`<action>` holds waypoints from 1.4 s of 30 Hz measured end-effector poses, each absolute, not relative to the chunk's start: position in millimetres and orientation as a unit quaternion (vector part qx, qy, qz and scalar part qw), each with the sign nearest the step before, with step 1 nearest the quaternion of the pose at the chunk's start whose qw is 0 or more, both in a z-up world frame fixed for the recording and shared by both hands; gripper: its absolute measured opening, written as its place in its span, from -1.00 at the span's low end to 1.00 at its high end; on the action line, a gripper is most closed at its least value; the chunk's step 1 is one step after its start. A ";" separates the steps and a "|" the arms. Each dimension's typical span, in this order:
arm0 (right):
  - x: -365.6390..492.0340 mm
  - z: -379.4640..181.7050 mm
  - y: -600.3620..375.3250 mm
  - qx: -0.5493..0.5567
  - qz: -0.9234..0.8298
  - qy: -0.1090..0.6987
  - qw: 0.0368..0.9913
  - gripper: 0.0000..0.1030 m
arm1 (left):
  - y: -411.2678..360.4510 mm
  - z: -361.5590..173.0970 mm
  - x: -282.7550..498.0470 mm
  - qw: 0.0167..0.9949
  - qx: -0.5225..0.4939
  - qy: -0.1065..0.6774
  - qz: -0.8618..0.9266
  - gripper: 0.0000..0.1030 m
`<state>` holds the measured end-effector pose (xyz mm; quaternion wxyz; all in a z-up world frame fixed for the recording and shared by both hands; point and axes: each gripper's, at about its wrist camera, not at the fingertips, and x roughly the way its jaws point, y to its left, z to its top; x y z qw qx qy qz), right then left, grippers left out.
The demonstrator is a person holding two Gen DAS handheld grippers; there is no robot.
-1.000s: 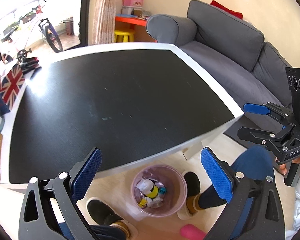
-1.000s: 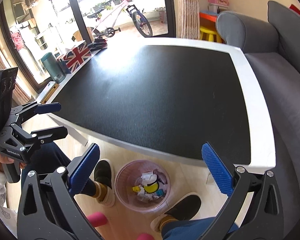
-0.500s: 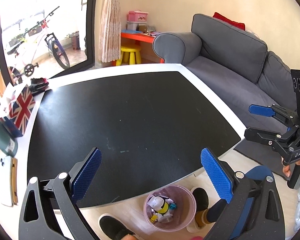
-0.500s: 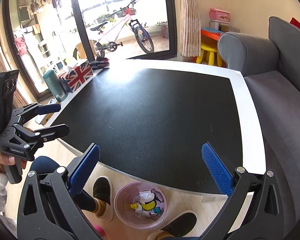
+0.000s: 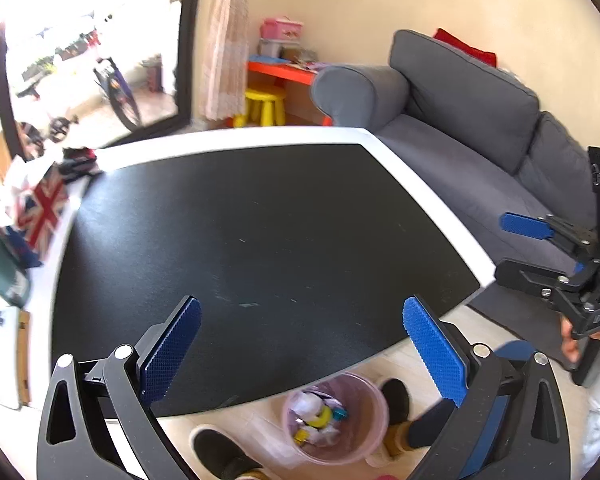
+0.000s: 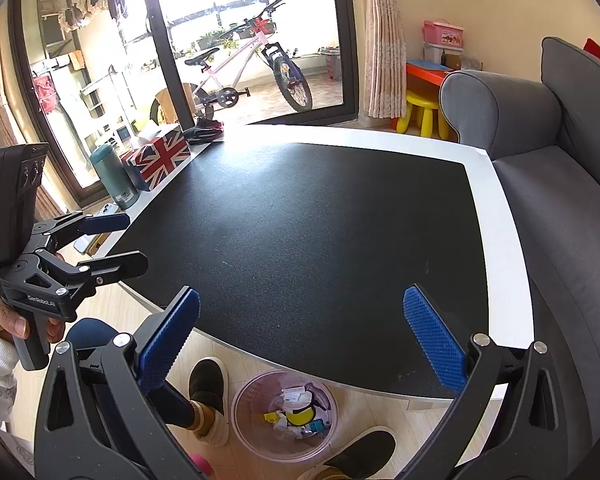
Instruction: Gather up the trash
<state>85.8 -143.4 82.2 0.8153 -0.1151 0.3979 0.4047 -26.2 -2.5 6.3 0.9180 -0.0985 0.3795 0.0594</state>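
Two black handheld grippers with blue ribbed finger pads are held above a black-topped, white-rimmed table [image 6: 500, 216] in a living room. The left gripper [image 5: 300, 348] is seen with its jaws spread wide and nothing between them; the same tool is shown from the side in the right wrist view [image 6: 112, 240], gripped by the person's left hand [image 6: 8, 316]. The right gripper [image 6: 300, 340] is likewise released, its jaws wide apart and empty, and it is caught at the right edge of the left wrist view [image 5: 516, 248].

The collected trash [image 6: 296, 416], a heap of crumpled white paper with yellow, black and teal scraps, is seen inside a translucent pink plastic wastebasket [image 6: 252, 436] that stands on the pale wooden floor just beside the near edge of the table, between the person's two dark slippers. The same wastebasket [image 5: 364, 440] is shown low in the left wrist view, partly blurred.

At the far left side of the table, a Union Jack tissue box [image 6: 160, 160] is set beside a tall green tumbler [image 6: 114, 178]. A grey fabric sofa [image 6: 560, 208] is placed along the table's right side, and a white bicycle [image 6: 244, 68] is parked beyond the glass door.
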 end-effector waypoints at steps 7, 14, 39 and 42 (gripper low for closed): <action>85.3 81.6 -142.5 -0.115 0.404 0.399 0.815 0.94 | -1.4 9.1 -27.0 0.920 -0.095 0.375 0.069 0.88; 85.6 80.5 -140.1 -0.118 0.406 0.400 0.813 0.94 | -1.3 8.9 -26.6 0.919 -0.094 0.377 0.070 0.88; 84.5 78.1 -138.2 -0.118 0.406 0.401 0.813 0.94 | -3.9 7.4 -24.7 0.919 -0.096 0.378 0.062 0.88; 84.6 78.0 -138.2 -0.118 0.406 0.401 0.813 0.94 | -4.4 7.2 -24.1 0.918 -0.096 0.380 0.061 0.88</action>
